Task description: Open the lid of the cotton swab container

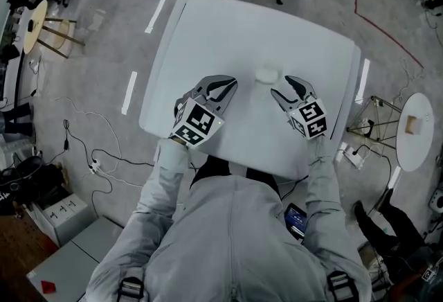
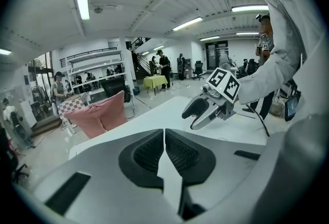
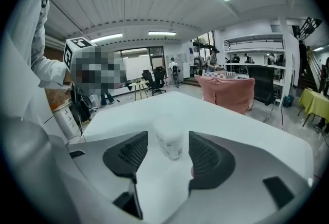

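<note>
Cotton swab container (image 1: 266, 75) ahead of wide-open R claw (image 1: 282, 86); L claw (image 1: 223, 89) closed, both angled down

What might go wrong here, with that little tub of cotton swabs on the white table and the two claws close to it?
The cotton swab container stands free on the table, ahead of the right gripper, whose jaws are open and not touching it; a slightly off approach may tip or push it. The left gripper is shut and off to the side, so nothing steadies the container if the lid is stiff.
</note>
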The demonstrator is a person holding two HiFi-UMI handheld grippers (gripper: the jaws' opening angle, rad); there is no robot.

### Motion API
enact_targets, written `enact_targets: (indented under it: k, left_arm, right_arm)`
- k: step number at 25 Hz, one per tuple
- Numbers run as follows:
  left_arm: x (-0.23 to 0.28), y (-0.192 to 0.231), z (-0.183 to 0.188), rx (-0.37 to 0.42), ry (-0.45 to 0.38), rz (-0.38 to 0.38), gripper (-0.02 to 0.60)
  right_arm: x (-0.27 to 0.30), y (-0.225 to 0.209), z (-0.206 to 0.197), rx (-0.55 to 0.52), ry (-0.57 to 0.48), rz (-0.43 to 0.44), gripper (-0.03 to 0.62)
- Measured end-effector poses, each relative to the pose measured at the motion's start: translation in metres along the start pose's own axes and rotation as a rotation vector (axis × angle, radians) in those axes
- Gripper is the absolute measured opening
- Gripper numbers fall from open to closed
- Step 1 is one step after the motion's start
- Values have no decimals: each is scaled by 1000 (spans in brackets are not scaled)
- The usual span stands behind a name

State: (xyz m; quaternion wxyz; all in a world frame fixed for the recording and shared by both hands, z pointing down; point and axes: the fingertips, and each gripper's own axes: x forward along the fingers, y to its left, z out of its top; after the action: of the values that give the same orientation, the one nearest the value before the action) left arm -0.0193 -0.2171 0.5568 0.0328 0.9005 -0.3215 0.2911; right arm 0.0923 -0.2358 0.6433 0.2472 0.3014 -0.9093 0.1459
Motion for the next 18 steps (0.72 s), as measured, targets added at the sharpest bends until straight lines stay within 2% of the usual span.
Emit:
enact_targets:
  k: [10,18]
  left_arm:
    - [9,4,-20,-24,39,1,21]
    - [13,12,-33,-43,63,11,21]
  right_arm:
    - [35,-15,-20,-18,41,77,261]
    - [60,-13,-24,-31,36,128,264]
